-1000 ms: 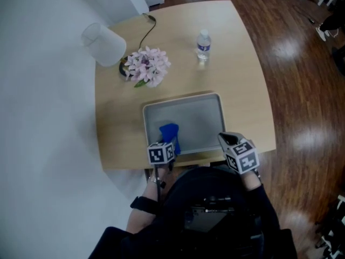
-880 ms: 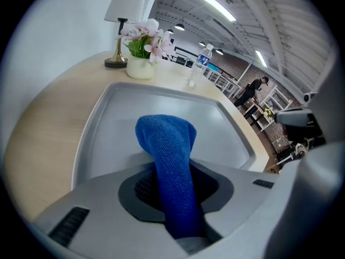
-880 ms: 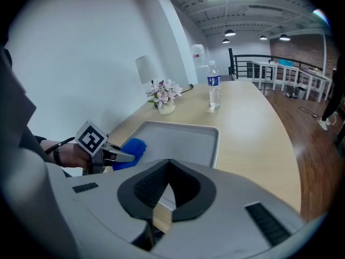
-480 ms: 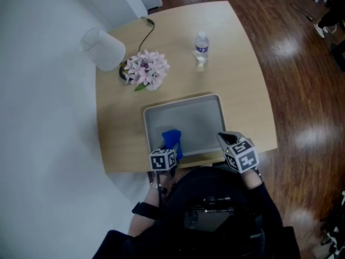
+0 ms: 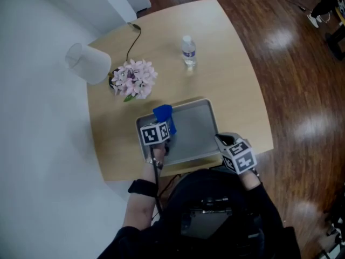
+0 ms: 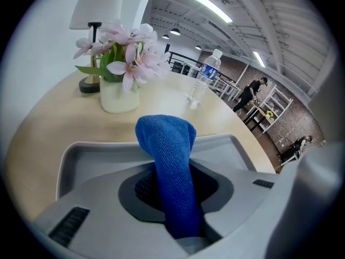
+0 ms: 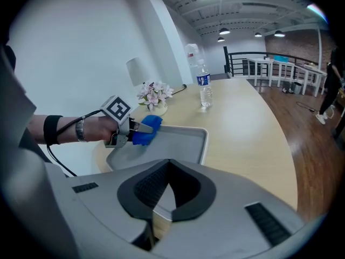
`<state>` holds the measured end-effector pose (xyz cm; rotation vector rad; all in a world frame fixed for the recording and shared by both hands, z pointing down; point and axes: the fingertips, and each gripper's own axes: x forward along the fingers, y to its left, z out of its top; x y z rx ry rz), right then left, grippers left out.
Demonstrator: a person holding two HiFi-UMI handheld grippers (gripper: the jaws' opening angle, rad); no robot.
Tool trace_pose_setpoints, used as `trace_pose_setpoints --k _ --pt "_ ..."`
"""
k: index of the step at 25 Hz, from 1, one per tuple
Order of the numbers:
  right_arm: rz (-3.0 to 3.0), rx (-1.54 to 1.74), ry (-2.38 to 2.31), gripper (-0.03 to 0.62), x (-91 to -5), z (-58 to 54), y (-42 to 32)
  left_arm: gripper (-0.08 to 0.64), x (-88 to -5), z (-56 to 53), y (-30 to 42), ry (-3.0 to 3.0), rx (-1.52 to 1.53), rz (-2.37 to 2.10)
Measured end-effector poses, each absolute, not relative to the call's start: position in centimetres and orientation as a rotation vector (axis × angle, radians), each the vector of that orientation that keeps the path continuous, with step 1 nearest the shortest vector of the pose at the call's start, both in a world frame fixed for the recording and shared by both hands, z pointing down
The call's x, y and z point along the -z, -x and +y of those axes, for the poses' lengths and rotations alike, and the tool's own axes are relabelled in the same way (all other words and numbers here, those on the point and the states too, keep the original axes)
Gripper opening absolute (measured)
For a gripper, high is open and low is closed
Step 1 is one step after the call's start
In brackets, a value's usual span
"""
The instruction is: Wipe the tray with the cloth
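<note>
Tray, grey and shallow, sits at the near edge of the tabletop. Blue cloth is in the tray at its far left corner. It's bunched up, with the loose end poking out past the tong tips toward the far rim.

Left tongs are clamped on the cloth, pads pressing both sides, and the cloth fills the gap. Right tongs are at the tray's near right corner, tips almost together and pinched on the rim. A strip of rim shows between the pads.

Small white vase holds pink flowers. It stands on the tabletop near the tray's far left corner, not touching it. Lamp with a white shade is just beside the vase. Clear water bottle, upright with its cap on, stands farther back, well apart from the tray. Fill level can't be read.
</note>
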<state>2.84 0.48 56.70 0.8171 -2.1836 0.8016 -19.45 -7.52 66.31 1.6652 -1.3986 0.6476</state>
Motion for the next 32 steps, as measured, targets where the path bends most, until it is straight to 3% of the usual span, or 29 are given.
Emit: trace_pose_setpoints --k 16,32 --pt "-2.179 -0.809 -0.776 0.005 -57.0 0.7 -2.7 0.117 -67.7 -8.2 19.1 -1.633 -0.664 -1.453" --pt "-2.194 -0.761 -0.790 0.005 -56.2 3.5 -2.1 0.117 -67.9 7.6 13.5 -1.665 -0.666 -1.312"
